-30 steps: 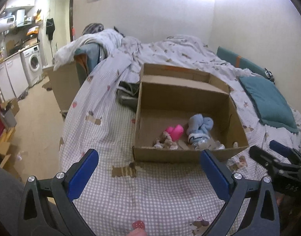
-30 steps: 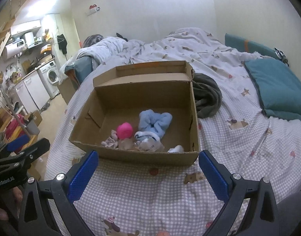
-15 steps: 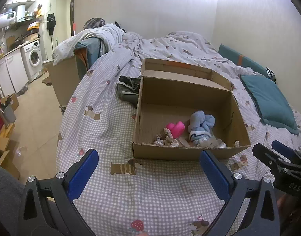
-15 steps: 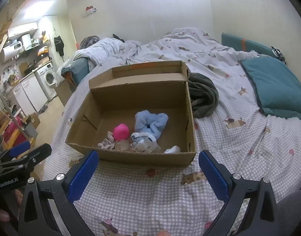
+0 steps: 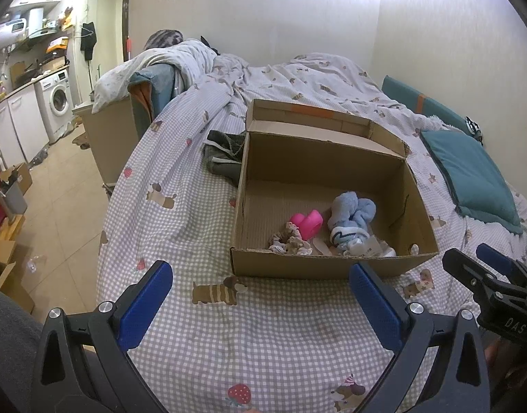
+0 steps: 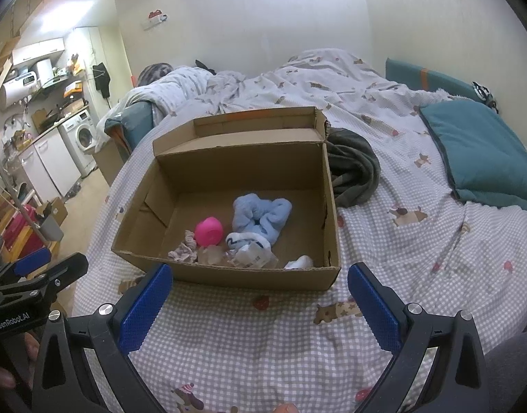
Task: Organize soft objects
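An open cardboard box (image 5: 328, 266) (image 6: 229, 277) sits on the bed. Inside lie a light blue plush (image 5: 351, 208) (image 6: 260, 211), a pink ball-like toy (image 5: 306, 222) (image 6: 209, 230), a patterned scrunchie (image 5: 291, 242) (image 6: 182, 251), a blue-and-white sock bundle (image 5: 346, 237) (image 6: 246, 241) and a small white piece (image 6: 299, 261). A dark grey-green garment (image 5: 223, 158) (image 6: 352, 168) lies on the bed behind the box. My left gripper (image 5: 260, 304) is open and empty in front of the box. My right gripper (image 6: 260, 304) is open and empty, also in front.
The bed has a checked cover with dog prints (image 5: 263, 337). A teal pillow (image 5: 470, 175) (image 6: 480, 148) lies to the right. Rumpled bedding (image 5: 297, 79) is piled at the far end. The floor, a washing machine (image 5: 58, 99) and clutter are to the left.
Both grippers have risen and tilted down a little, so the box shows lower and its inside is plainer. Both stay open. The objects have not moved.
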A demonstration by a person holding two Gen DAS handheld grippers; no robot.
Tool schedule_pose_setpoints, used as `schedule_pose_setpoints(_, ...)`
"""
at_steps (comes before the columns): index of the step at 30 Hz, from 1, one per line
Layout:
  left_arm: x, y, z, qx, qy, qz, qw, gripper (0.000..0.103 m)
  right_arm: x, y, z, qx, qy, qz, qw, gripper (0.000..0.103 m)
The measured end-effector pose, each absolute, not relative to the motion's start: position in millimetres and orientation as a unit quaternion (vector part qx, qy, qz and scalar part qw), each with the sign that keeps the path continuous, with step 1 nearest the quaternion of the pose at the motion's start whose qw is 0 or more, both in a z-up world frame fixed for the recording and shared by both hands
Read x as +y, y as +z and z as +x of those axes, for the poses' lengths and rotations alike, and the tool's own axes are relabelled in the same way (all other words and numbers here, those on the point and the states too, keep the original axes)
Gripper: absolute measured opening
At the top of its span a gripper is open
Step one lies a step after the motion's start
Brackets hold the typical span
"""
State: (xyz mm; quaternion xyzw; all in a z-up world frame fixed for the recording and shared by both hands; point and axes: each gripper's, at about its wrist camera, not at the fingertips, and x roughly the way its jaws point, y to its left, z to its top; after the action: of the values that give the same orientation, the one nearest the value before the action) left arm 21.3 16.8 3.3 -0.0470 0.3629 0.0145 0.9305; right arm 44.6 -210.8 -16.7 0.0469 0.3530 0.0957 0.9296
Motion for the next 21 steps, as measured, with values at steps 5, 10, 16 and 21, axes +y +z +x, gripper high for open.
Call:
schedule_pose_setpoints(5,16.6,3.4,21.3,0.363,0.014,-0.046,0.931,0.103,-210.7,-16.5,44.3,0.352,0.096,0.047,0.930,0.103)
schedule_pose_setpoints(10,16.2,2.5,20.8,0.361,0.014,-0.046,0.931,0.103,-210.8,-16.5,44.4,0.352,0.096,0.047,0.930,0.103)
schedule_pose_setpoints(16,16.1,2.7,20.8,0.362,0.014,-0.046,0.931,0.103,-211.3,-16.6,44.8,0.351,0.097,0.048,0.930,0.103)
schedule_pose_setpoints(21,15.7,2.5,20.7,0.362,0.014,-0.047,0.931,0.103,-211.5,-16.4,45.4,0.351,0.097,0.047,0.930,0.103)
